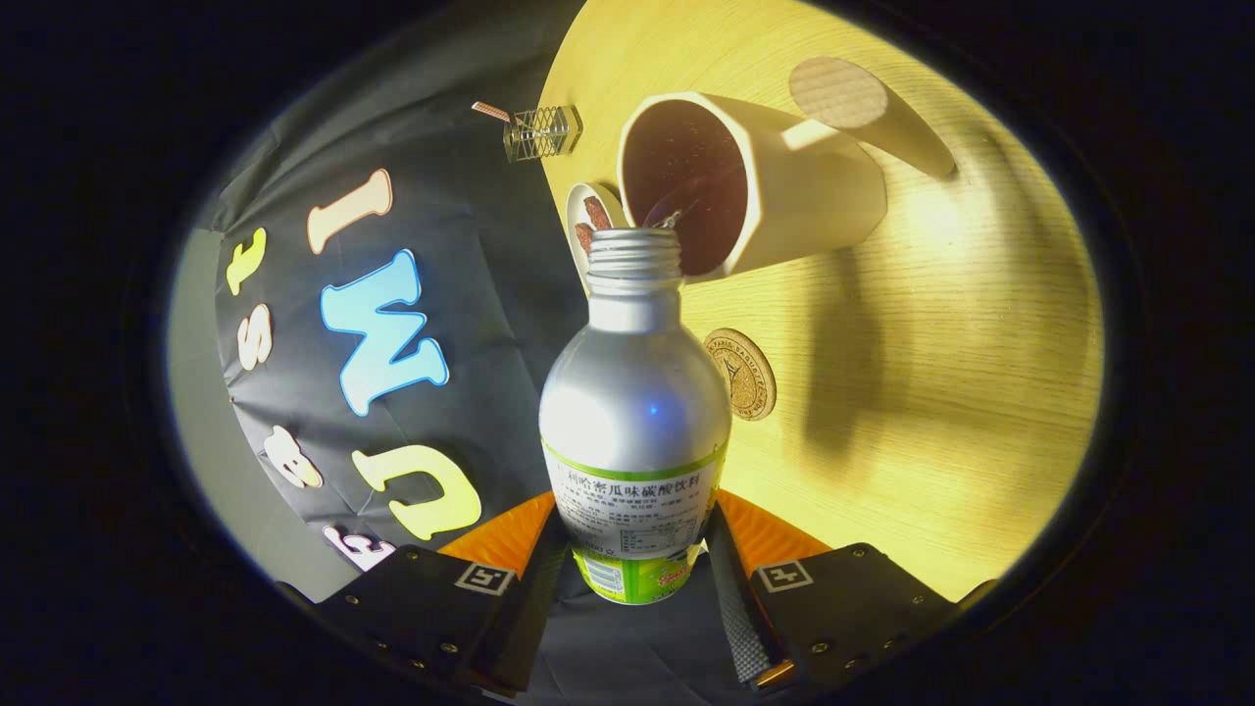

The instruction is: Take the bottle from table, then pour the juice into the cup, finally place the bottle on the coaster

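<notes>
Pouring is the step in hand, judging by how the camera is rolled: the table stands as a wall on the right of the frame and the booth cloth fills the left.

Upper left of centre, a small wire-mesh holder with a stick in it sits at the table's edge. Just below it, a small round dish peeks out behind the bottle's neck.

At the centre, the silver bottle runs from the bottom of the frame upward, capless, its threaded mouth touching or just short of the cup's rim. The gripper is clenched on the bottle's labelled lower body, both fingers pressing its sides.

Right of the mouth, upper centre, the white cup shows a dark inside with a glint of liquid; whether juice is flowing I cannot tell.

Lower, just right of the bottle's shoulder, lies the round cork coaster, bare.

Next, I judge, the bottle must be righted without clipping the rim, then carried to the coaster and set down upright before the fingers let go.
</notes>
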`<control>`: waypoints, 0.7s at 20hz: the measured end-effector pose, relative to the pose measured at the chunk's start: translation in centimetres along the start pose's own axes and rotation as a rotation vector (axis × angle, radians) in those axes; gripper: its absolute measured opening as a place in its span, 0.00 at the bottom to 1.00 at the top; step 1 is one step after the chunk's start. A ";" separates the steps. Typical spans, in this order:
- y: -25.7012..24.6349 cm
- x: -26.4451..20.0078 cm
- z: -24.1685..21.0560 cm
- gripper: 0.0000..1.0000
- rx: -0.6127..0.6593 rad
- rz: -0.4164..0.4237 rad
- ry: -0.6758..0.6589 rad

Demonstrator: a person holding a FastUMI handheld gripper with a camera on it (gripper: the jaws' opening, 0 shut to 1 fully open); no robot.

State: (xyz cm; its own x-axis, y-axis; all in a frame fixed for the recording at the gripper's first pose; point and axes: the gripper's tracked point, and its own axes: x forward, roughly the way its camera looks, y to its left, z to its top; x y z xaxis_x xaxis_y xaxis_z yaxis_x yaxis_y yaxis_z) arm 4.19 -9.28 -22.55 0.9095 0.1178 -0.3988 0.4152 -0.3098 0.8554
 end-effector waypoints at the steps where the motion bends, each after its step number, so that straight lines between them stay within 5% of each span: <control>1: 0.1 0.1 -0.1 0.75 0.006 0.000 0.003; 14: 0.8 0.2 -1.0 0.75 0.091 -0.022 0.062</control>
State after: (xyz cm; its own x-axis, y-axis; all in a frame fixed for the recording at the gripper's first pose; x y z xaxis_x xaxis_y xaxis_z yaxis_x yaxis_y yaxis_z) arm 4.75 -8.58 -21.65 0.9008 0.1825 -0.3940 0.4342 -0.3901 0.8120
